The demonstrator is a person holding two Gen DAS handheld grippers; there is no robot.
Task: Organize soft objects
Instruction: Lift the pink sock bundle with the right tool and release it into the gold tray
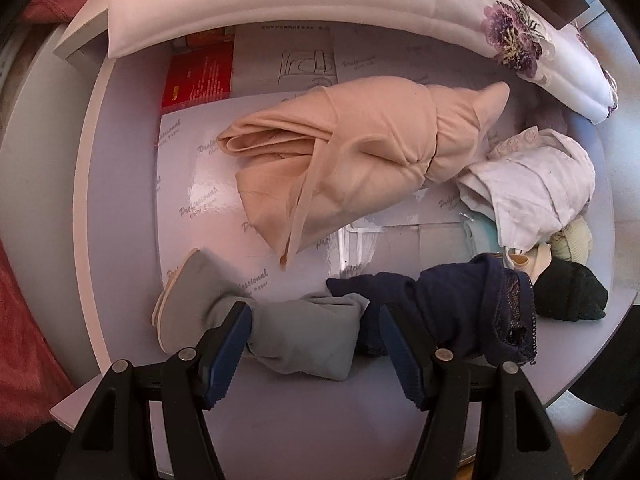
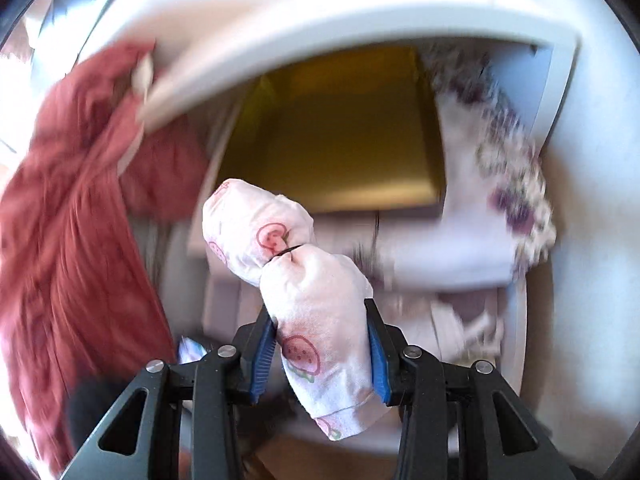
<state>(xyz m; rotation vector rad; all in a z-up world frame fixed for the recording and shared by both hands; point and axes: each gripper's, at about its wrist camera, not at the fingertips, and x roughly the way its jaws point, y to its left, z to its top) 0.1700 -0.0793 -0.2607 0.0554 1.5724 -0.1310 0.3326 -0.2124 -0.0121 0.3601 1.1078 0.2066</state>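
Observation:
In the left wrist view an open lilac drawer (image 1: 90,208) holds rolled garments. A big beige roll (image 1: 340,160) lies in the middle. A grey roll (image 1: 304,340) and a navy lace piece (image 1: 460,312) lie at the near side. My left gripper (image 1: 312,316) points straight down over them. It stands open, with the grey roll's wide end under the gap and one fingertip over the navy piece. My right gripper (image 2: 320,312) is shut on a white roll with red fruit prints (image 2: 312,280), tied at its waist by a dark band and held up in the air.
White garments (image 1: 532,184), a cream sock ball (image 1: 572,236) and a dark green one (image 1: 568,292) crowd the drawer's right end. A white flowered pad (image 1: 320,0) lines the far side, with a red booklet (image 1: 198,76) below it. Red cloth (image 2: 72,220) hangs at the left. A yellow-floored compartment (image 2: 332,140) lies ahead.

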